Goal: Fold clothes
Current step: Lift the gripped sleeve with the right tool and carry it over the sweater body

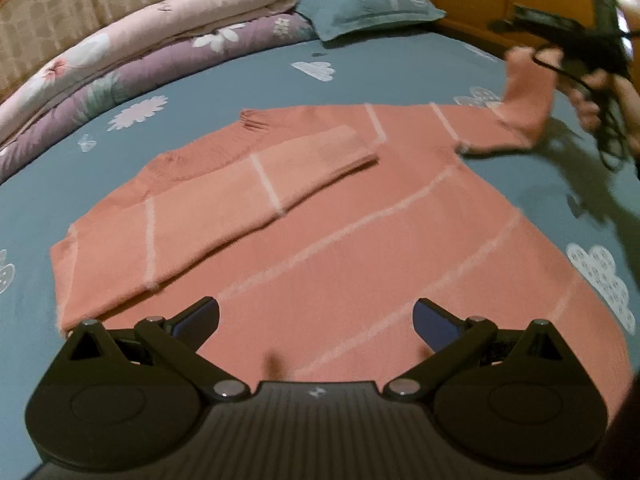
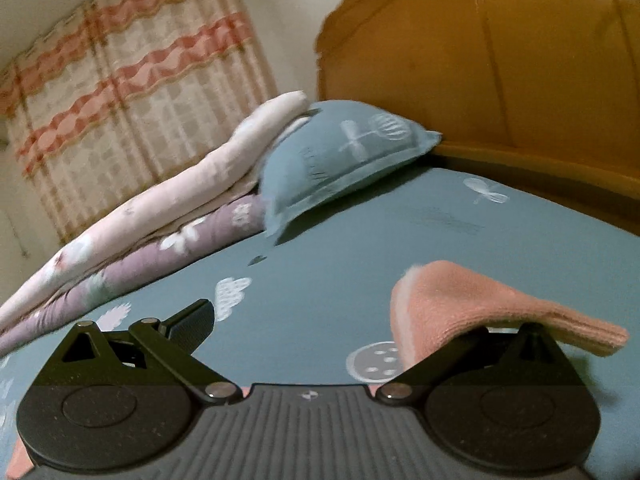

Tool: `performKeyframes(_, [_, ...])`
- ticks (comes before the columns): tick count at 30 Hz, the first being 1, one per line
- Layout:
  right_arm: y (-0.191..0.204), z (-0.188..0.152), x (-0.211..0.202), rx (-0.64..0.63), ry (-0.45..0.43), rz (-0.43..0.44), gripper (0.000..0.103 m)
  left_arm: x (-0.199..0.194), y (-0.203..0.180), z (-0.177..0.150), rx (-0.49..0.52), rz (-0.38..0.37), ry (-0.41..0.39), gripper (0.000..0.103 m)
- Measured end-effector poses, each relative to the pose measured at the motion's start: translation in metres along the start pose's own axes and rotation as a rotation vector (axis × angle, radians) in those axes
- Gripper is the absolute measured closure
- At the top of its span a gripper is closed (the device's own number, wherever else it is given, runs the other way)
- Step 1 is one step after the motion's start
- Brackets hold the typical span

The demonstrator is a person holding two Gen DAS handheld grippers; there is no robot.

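On bed [image 1: 360,80]: pink sweater [image 1: 360,240] flat, one sleeve [image 1: 256,184] folded across chest. Other sleeve [image 2: 480,300] draped over right tool [image 2: 320,332], fingers spread. Left tool [image 1: 316,316] spread, empty. Body folds remain.

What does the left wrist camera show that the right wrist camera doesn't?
Only the left wrist view shows the whole salmon-pink knitted sweater with pale stripes, one sleeve folded across its chest, plus the right gripper lifting the other sleeve. Only the right wrist view shows the checked curtain with red wavy bands clearly, and the sleeve cuff draped over one of its fingers. Both share the teal patterned bedsheet, teal pillow and folded floral quilts.
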State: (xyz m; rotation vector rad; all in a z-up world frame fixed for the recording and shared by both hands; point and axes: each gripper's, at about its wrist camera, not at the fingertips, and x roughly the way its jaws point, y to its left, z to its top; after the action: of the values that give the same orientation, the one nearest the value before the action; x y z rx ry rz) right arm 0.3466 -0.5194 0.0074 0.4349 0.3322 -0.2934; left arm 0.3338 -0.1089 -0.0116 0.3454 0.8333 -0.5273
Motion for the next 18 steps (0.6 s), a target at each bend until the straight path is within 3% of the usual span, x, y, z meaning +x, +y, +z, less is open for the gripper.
performKeyframes(6, [0.049, 0.001, 0.007, -0.072, 0.028, 0.027, 0.000, -0.012, 0.014, -0.015, 0.057, -0.066, -0.019, 0.001])
performKeyframes(18, [0.135, -0.012, 0.020, -0.167, 0.050, 0.062, 0.000, -0.028, 0.038, -0.038, 0.132, -0.124, -0.028, 0.001])
